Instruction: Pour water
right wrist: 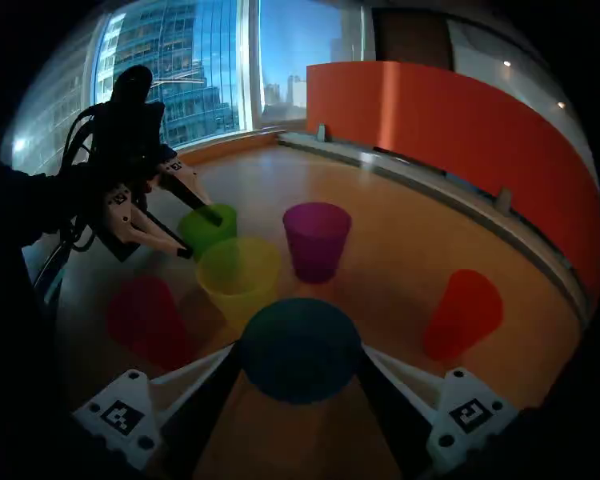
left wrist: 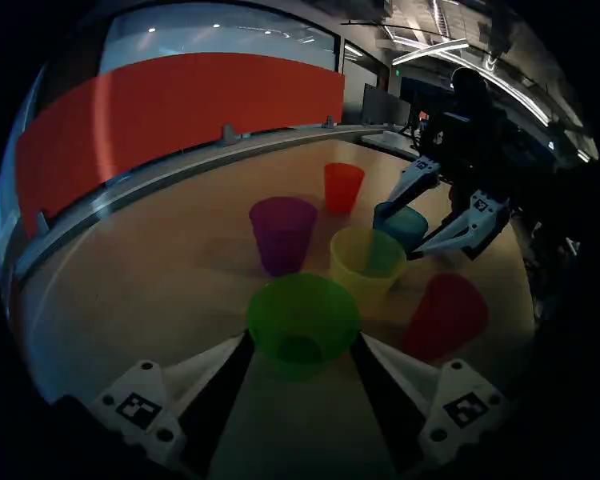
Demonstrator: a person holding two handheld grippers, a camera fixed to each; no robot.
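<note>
A green cup (left wrist: 302,324) sits between the fingers of my left gripper (left wrist: 302,342), and both fingers press its sides. In the right gripper view the same green cup (right wrist: 209,228) is held by the left gripper (right wrist: 202,234) farther off. My right gripper (right wrist: 300,354) is shut on a teal cup (right wrist: 300,348). That teal cup (left wrist: 402,226) and the right gripper (left wrist: 400,234) also appear across the table in the left gripper view. A yellow cup (left wrist: 368,258) (right wrist: 238,276) stands between the two held cups. I cannot make out water in any cup.
On the wooden table (left wrist: 180,264) also stand a purple cup (left wrist: 283,232) (right wrist: 316,238), an orange cup (left wrist: 342,186) (right wrist: 464,312) and a red cup (left wrist: 446,314) (right wrist: 146,318). An orange partition (left wrist: 180,112) runs along the table's far edge. A person's dark sleeve (right wrist: 28,208) is at the left.
</note>
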